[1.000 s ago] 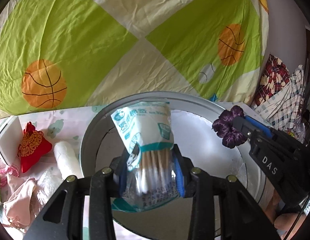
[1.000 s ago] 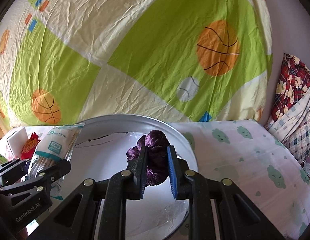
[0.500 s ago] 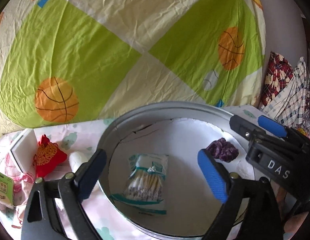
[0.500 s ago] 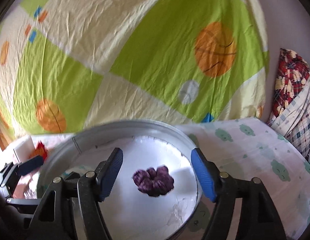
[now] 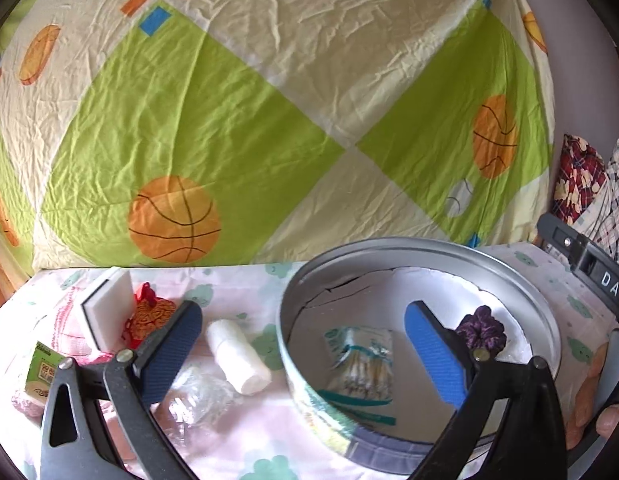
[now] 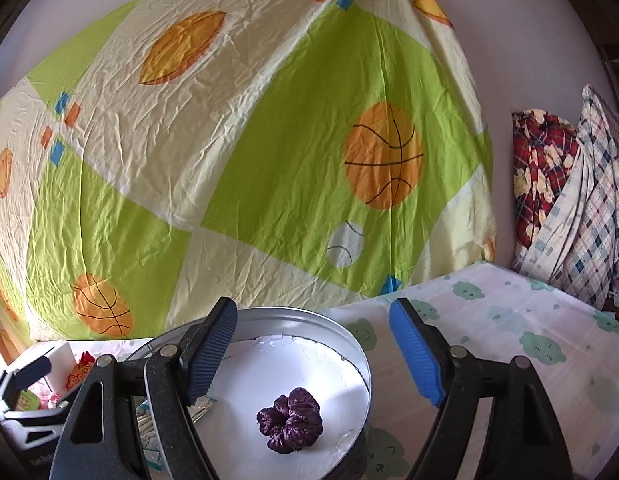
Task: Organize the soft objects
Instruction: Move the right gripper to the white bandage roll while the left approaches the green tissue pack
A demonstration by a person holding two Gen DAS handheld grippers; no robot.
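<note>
Two hand-held grippers, left and right, opening empty above the round metal tin now holding a purple velvet scrunchie and cotton-swab packet; next pick likely the white gauze roll beside the left fingers.

Two handheld black plastic grippers, blue pads.
Left gripper: black triangulated arms with cut-out windows, brass-coloured screws at the pivots, ribbed blue pads on the fingers. Right gripper: same build, black speckled arms, silver screws, ribbed blue pads. Its body, seen from the left camera, is black with white letters "DAS". The left one's body carries small white lettering, too blurred to read.
</note>
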